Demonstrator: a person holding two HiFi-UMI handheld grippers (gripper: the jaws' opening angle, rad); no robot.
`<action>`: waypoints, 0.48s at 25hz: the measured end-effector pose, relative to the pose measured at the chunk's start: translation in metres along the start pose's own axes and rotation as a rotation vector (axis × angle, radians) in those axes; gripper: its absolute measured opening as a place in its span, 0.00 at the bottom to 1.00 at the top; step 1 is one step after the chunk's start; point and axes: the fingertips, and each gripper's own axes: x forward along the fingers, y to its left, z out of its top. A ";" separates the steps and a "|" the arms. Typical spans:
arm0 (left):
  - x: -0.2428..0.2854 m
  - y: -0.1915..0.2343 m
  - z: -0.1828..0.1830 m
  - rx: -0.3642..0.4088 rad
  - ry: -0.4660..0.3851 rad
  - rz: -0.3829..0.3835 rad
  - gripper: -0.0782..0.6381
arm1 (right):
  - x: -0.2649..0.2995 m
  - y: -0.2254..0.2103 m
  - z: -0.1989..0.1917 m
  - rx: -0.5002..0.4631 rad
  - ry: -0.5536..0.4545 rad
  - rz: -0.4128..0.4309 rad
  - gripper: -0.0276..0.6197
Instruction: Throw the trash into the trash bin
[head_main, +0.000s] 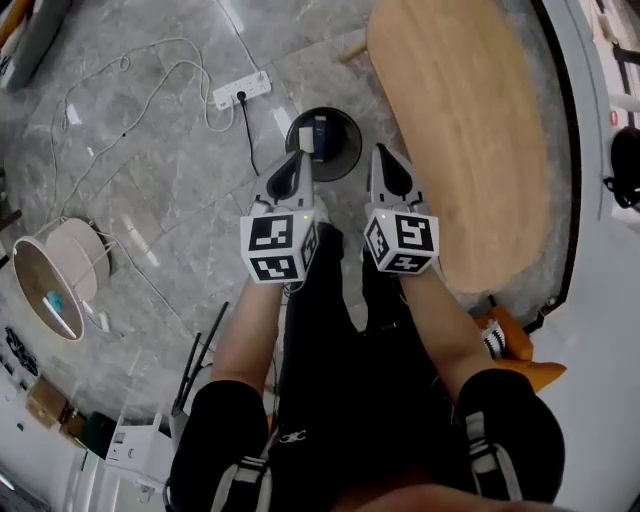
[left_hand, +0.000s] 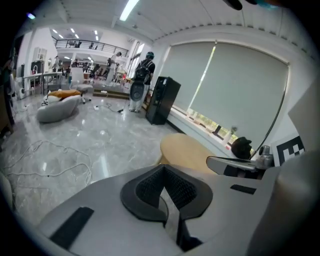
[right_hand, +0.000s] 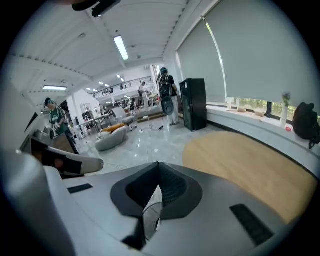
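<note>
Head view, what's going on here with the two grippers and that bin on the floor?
A person holds the left gripper and the right gripper side by side over the floor, near the black bin. Both grippers are shut, with nothing between the jaws. White and blue trash lies in the bin. A wooden table stands to the right.

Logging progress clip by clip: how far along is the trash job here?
Done, it seems: the black trash bin on the floor holds something white and blue. In hand: nothing; the left gripper and right gripper are both shut and empty, near the bin. Left: the wooden table looks bare where it shows, so probably little remains.
</note>
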 end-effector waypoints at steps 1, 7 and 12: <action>-0.008 -0.015 0.018 0.002 -0.021 -0.021 0.12 | -0.013 -0.004 0.025 0.000 -0.041 -0.012 0.06; -0.079 -0.129 0.121 0.066 -0.130 -0.098 0.12 | -0.128 -0.039 0.159 -0.027 -0.229 -0.062 0.06; -0.138 -0.204 0.220 0.147 -0.261 -0.141 0.11 | -0.211 -0.073 0.250 0.014 -0.347 -0.111 0.06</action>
